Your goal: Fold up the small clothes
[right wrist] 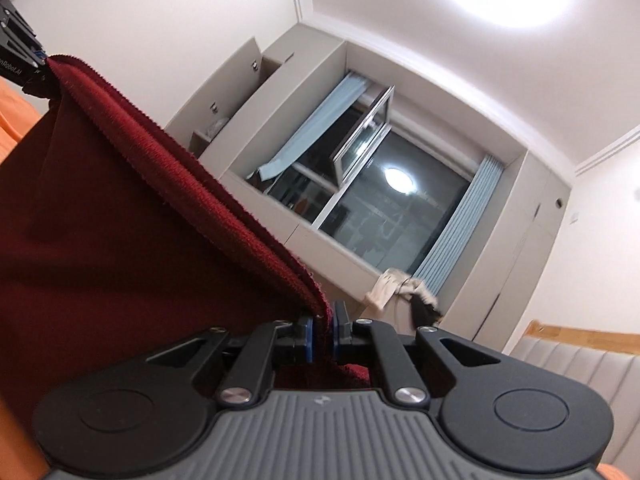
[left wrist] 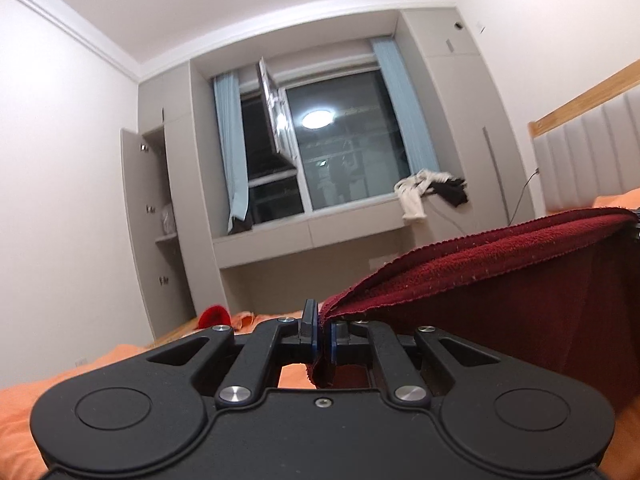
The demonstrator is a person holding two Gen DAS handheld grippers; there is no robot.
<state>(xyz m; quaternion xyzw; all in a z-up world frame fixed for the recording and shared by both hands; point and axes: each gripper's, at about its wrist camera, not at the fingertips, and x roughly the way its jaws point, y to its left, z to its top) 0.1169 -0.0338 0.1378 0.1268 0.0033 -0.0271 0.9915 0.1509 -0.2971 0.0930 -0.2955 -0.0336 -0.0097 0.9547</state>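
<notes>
Both the left gripper [left wrist: 322, 334] and right gripper [right wrist: 322, 336] are pinching the dark red cloth [left wrist: 500, 256], stretching it between them above the orange bed [left wrist: 24, 412], likely needing lowering to fold.

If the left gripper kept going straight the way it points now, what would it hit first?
Probably nothing close: the left gripper, shut on the dark red cloth, points level across the room. Past the bed, the window wall looks like the first obstacle, though depth is unclear.
</notes>
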